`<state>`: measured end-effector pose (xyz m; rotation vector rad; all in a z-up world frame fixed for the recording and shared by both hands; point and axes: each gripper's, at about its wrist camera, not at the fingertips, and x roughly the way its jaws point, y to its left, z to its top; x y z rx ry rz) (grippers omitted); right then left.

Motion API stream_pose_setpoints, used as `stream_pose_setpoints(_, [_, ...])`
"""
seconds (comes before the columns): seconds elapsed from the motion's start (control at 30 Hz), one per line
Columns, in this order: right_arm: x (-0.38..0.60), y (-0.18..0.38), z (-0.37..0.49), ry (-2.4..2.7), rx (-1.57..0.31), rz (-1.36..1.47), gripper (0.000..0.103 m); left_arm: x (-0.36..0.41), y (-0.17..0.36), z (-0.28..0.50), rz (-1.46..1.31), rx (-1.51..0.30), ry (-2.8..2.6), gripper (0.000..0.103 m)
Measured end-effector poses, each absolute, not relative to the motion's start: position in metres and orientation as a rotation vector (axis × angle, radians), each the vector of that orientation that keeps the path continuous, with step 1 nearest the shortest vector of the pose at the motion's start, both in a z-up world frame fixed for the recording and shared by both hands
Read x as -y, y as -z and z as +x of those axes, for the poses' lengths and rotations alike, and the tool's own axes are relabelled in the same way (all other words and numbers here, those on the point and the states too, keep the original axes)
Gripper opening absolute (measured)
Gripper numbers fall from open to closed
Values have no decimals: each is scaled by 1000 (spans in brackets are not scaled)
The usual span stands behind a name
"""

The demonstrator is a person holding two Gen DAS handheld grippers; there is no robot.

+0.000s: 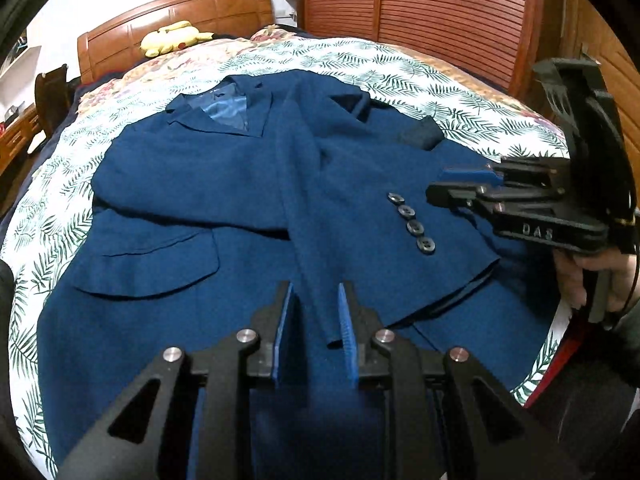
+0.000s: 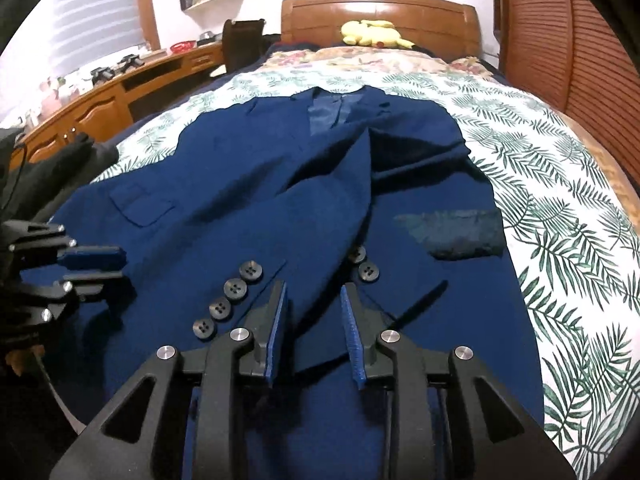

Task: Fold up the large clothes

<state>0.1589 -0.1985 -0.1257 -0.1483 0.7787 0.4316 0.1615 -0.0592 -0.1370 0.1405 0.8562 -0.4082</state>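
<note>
The dark blue woven suit jacket point(image 1: 192, 184) lies face up, spread flat on the bed's white quilt printed with green fern leaves point(image 2: 560, 184), collar toward the wooden headboard point(image 2: 380, 12). One sleeve point(image 1: 308, 200) is already laid diagonally across the chest, its cuff with four dark round buttons point(image 2: 226, 300) resting near the hem.

My left gripper point(image 1: 314, 320) hovers over the lower front of the jacket, its blue pads set narrowly apart with nothing pinched between them. My right gripper point(image 2: 314, 320) sits just above the cuff end of that sleeve, also narrowly parted and holding nothing that I can see; cloth shows in the gap, but the pads do not press it.

The risk I see is in the next grasp. With gaps this narrow, I could catch only the top layer, the sleeve, and drag it off the chest when I meant to lift the body panel beneath, undoing the fold. The buttons are another hazard: a pad landing on one would slip. And if my two grippers lift unevenly, the heavy cloth may sag and crease along the wrong line.
</note>
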Motion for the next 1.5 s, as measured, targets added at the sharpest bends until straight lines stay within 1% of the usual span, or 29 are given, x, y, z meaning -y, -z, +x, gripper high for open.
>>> stream_pose_setpoints(0.2, [200, 137, 159, -430, -802, -153, 28, 64, 140, 161, 144, -861, 413, 20])
stream_pose_setpoints(0.73, [197, 139, 163, -412, -800, -163, 35, 72, 148, 161, 200, -872, 388, 21])
stream_pose_setpoints(0.93, [199, 139, 163, -410, -797, -159, 36, 67, 148, 163, 148, -908, 400, 21])
stream_pose_setpoints(1.0, [200, 137, 163, -410, -793, -157, 36, 65, 147, 162, 140, -913, 409, 18])
stream_pose_setpoints(1.03, [200, 137, 162, -410, -792, -156, 37, 64, 145, 161, 137, -910, 413, 11])
stream_pose_setpoints(1.07, [201, 136, 162, -410, -789, -153, 37, 62, 142, 159, 130, -899, 416, 7])
stream_pose_setpoints(1.1, [201, 135, 163, -411, -788, -151, 37, 60, 137, 157, 120, -885, 419, 6])
stream_pose_setpoints(1.33, [204, 128, 162, -405, -771, -136, 37, 37, 103, 155, 122, -773, 374, 3])
stream_pose_setpoints(1.5, [206, 122, 160, -409, -755, -123, 37, 0, 77, 173, 115, -718, 273, 2])
